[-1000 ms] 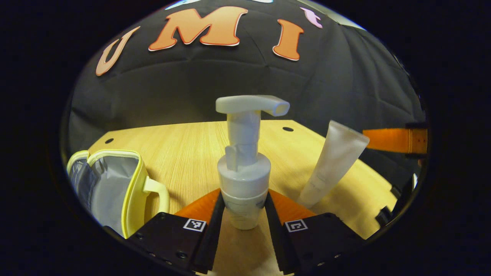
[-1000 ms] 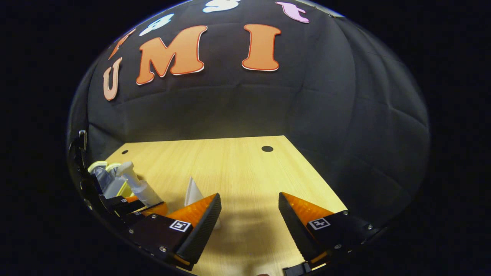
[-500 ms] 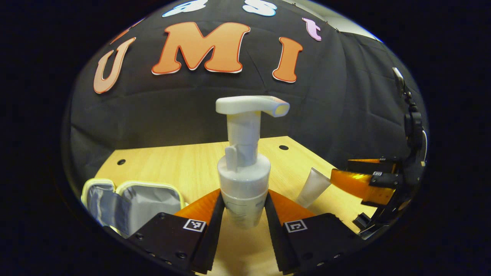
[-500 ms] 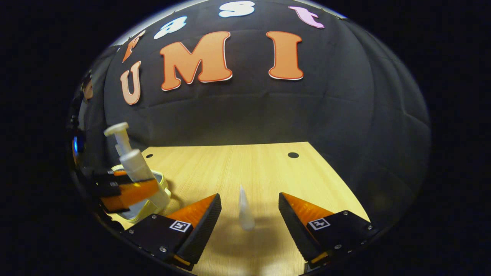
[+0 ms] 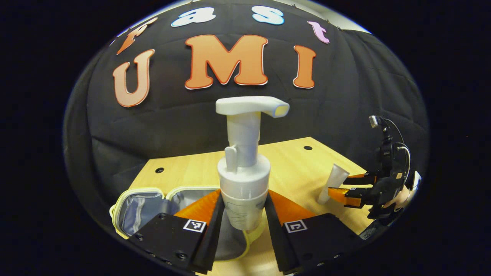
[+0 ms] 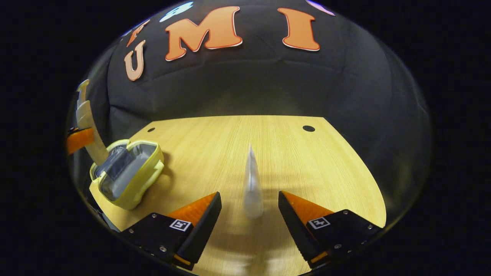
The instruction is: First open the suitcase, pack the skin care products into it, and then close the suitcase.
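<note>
In the left gripper view, an open yellow suitcase [image 5: 130, 209] with a grey lining is seen low and to the left of the left gripper [image 5: 242, 214], partly behind its left finger. A white pump bottle [image 5: 245, 165] is gripped upright between both fingers of this gripper, its lower body pressed from each side and its nozzle turned to the right. The bottle is held above the wooden table [image 5: 291, 161], over the suitcase's near edge. Farther to the right, a frosted tube [image 5: 333, 182] is seen standing on the table, just in front of the right gripper [image 5: 343, 186] held in a hand [image 5: 402, 195].

In the right gripper view, the suitcase [image 6: 128, 172] is seen lying open to the far left. The tube [image 6: 253, 184] stands upright on its cap between the spread fingers of the right gripper [image 6: 249, 209], untouched by either finger.
</note>
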Tool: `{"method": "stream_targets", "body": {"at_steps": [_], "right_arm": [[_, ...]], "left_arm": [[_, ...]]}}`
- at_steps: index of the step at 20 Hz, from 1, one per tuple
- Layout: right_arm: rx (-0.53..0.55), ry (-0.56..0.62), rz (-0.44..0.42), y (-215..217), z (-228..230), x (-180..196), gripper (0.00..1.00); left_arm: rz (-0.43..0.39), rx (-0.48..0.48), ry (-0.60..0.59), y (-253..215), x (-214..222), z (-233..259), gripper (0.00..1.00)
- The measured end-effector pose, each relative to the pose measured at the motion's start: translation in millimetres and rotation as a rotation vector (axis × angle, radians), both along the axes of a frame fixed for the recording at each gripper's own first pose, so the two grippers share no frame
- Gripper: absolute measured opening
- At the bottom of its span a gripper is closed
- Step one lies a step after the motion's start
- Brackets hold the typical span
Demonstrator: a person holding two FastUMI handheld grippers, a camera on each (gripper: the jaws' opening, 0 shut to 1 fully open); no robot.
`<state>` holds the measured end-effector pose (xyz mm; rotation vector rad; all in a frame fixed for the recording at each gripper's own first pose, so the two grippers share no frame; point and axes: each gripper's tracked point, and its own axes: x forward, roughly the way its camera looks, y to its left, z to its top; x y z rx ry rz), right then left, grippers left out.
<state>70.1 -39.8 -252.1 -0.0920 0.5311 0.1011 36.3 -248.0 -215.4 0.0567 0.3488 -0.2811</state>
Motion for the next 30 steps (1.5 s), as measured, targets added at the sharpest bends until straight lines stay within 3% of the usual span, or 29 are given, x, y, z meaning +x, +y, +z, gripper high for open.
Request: {"method": "stream_targets", "body": {"at_steps": [5,9,11,14,18,21,25,30], "right_arm": [[0.01,0.062,0.001,-2,-34,15,0.89],[-0.025,0.082,0.009,-2,-51,21,0.7],[-0.028,0.079,0.022,-2,-49,23,0.52],[0.0,0.089,0.004,1,-45,19,0.43],[0.085,0.07,-0.008,24,-9,9,0.4],[0.136,0.053,0.006,56,20,1,0.4],[0.212,0.057,0.017,101,47,-3,0.41],[0.288,0.063,0.015,150,66,-5,0.4]], "left_arm": [[0.072,0.005,0.047,24,-15,-18,0.6],[0.104,-0.003,0.077,40,-25,-27,0.6],[0.102,-0.032,0.101,43,-27,-31,0.6],[0.088,-0.037,0.132,54,-33,-34,0.59],[0.097,-0.012,0.131,85,-27,-20,0.6],[0.056,-0.01,0.177,103,-24,-13,0.6],[-0.043,-0.006,0.331,119,-11,-28,0.6],[-0.141,0.012,0.633,129,0,-82,0.6]]}}
